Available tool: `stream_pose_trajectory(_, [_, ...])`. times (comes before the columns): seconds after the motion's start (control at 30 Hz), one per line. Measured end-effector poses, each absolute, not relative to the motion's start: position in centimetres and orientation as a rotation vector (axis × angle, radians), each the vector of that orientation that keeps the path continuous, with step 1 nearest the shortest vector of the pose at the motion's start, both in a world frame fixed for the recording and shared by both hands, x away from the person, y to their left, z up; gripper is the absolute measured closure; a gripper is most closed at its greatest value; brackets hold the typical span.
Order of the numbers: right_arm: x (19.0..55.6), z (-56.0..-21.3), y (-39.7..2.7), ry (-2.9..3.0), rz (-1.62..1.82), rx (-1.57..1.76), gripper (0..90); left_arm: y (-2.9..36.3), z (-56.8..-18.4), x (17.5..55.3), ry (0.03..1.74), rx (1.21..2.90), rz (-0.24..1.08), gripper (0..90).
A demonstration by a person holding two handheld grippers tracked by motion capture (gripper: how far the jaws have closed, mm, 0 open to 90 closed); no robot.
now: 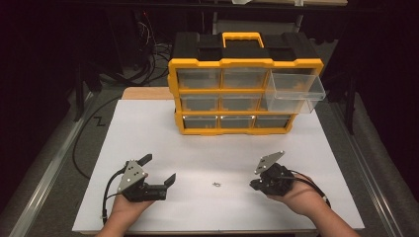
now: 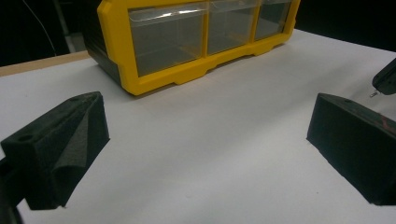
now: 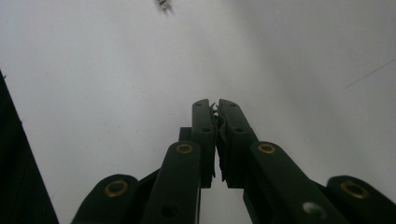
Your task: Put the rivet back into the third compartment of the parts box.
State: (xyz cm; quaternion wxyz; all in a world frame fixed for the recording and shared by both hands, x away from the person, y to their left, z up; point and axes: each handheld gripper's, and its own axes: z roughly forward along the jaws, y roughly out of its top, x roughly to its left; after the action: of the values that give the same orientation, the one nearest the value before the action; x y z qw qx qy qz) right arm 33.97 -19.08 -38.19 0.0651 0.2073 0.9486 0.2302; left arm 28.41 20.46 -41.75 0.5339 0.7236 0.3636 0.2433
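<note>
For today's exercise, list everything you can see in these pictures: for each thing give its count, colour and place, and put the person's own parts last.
Drawer cabinet: one, yellow frame, black top, far middle of the board.
Clear drawers: two pulled out, right column, top and middle rows.
Small metal piece: one, silvery, on the board between the hands.
Board: one, white, on the table.
Cables: several, dark, behind the cabinet at left.
Left hand-held gripper: one, black, near left, jaws open.
Right hand-held gripper: one, black, near right, jaws shut.
Hands: two, near edge.

I work in a lab or workshop: white-topped table (image 1: pixel 148 128), yellow parts organizer (image 1: pixel 245 84) with clear drawers, loose cables (image 1: pixel 148 54) behind, dark surroundings.
</note>
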Motion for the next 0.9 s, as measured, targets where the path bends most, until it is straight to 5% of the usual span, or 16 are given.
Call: stream_pose_trajectory(0.9, [35.2, -30.4, -21.7, 2.984, 0.537, 0.577, 87.3, 20.5, -41.8, 28.4, 0.858, 1.720, 0.570, 0.3])
